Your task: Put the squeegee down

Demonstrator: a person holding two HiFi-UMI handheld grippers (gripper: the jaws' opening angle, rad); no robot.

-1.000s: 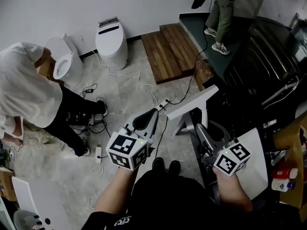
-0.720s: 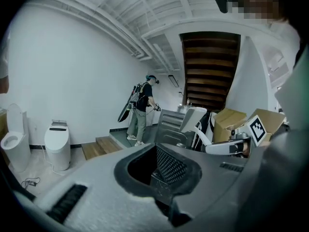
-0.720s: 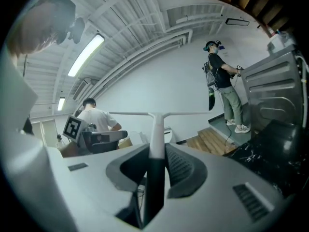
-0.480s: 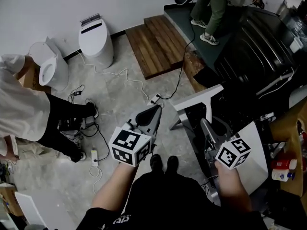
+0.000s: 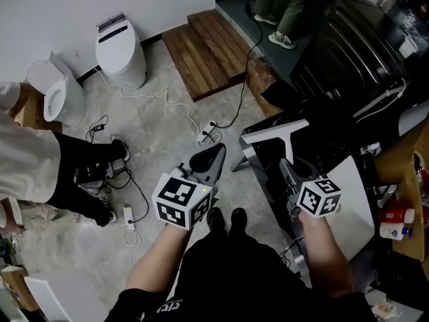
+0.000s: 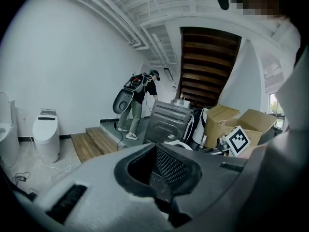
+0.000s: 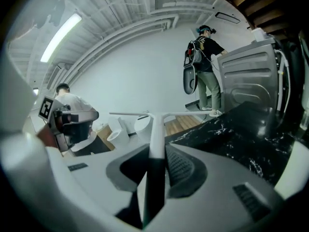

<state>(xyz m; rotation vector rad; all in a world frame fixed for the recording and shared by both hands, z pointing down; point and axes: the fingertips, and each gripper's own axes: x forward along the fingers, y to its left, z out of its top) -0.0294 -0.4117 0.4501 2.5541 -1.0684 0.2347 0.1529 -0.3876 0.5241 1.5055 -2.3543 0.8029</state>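
The squeegee (image 5: 271, 130) is white and T-shaped, with its wide blade at the far end. My right gripper (image 5: 287, 170) is shut on its handle and holds it just above a black marbled slab (image 5: 265, 158). In the right gripper view the handle (image 7: 155, 139) runs straight out between the jaws of that gripper (image 7: 157, 153) to the level blade, with the slab (image 7: 231, 129) below on the right. My left gripper (image 5: 211, 158) hangs over the floor to the left of the squeegee, its jaws shut on nothing; its own view shows bare pads at the gripper (image 6: 161, 178).
A white panel (image 5: 355, 203) lies right of my right hand, beside a dark ribbed appliance (image 5: 348, 45). Wooden steps (image 5: 204, 49), two toilets (image 5: 120, 42) (image 5: 57, 99) and cables with a power strip (image 5: 208, 137) are on the floor. One person crouches at left (image 5: 27, 159); another stands at the back (image 5: 285, 12).
Both grippers have sunk lower, the right one more, tipping the squeegee down toward the black slab. The head view has swung, so the room sits further up and left.
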